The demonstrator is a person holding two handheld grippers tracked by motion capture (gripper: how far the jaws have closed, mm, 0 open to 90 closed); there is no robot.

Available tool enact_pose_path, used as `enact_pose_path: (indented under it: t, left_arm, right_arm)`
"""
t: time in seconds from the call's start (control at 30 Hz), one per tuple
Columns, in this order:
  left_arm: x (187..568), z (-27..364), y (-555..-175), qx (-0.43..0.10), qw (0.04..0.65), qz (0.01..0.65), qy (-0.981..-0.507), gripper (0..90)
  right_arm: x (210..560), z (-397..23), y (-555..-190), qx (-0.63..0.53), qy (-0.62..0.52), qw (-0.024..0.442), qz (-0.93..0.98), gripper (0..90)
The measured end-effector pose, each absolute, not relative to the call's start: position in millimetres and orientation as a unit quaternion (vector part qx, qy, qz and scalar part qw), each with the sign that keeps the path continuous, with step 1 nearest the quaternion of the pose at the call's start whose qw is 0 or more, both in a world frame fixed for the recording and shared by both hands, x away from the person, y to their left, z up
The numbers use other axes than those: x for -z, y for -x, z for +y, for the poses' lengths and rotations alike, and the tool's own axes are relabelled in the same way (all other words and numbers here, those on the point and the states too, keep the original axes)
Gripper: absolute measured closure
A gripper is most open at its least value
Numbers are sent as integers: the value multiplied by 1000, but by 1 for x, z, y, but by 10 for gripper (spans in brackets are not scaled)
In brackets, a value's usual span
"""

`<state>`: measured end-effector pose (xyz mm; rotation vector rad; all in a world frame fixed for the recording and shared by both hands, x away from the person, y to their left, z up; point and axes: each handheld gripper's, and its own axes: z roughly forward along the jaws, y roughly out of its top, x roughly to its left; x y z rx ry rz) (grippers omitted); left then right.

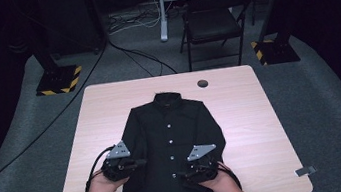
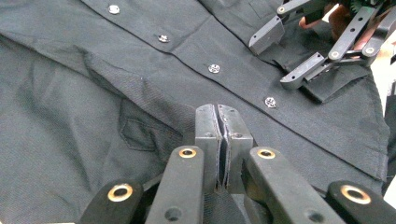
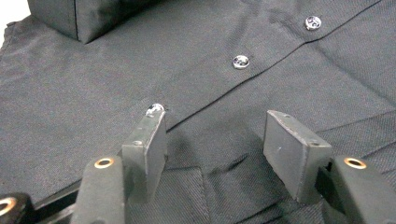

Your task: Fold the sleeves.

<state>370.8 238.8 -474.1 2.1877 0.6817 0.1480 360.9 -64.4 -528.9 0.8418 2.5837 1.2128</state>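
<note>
While the wooden table (image 1: 262,113) carries it, a black shirt (image 1: 165,142) lies flat and buttoned at the middle, collar far, hem near. Over its left side the left gripper (image 2: 222,140) has its jaws pressed together, apparently with a thin fold of cloth between them. Over the near right, the right gripper (image 3: 224,144) hangs spread above the row of buttons (image 3: 241,61). If only the left pulls, the shirt could drag askew and wrinkle.

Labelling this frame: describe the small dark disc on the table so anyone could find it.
Start at the light wooden table with the black button-up shirt spread on it. Look past the shirt's collar toward the far right corner: the small dark round disc lies flush there, apart from the shirt, the lone round mark on bare wood.
</note>
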Motion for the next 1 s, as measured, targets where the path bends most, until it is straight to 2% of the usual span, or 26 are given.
enact_pose_path:
  t: [0.47,0.6,0.7,0.83,1.0]
  left_arm:
    - [471,221,-368,-68,389,254,-883,868]
    - [469,216,-365,-68,389,248,-885,835]
    - [468,213,-364,-58,395,245,-883,777]
    - [466,208,-362,-43,413,241,-877,655]
    - [467,203,-360,-48,423,242,-872,530]
  right_arm:
    - [529,-65,-361,-406,-283,82,865,390]
    - [529,-65,-361,-407,-282,82,865,390]
    - [529,-65,-361,-406,-282,82,865,390]
    - [529,-64,-361,-406,-283,82,865,390]
    - [529,-65,-361,-407,-284,81,864,388]
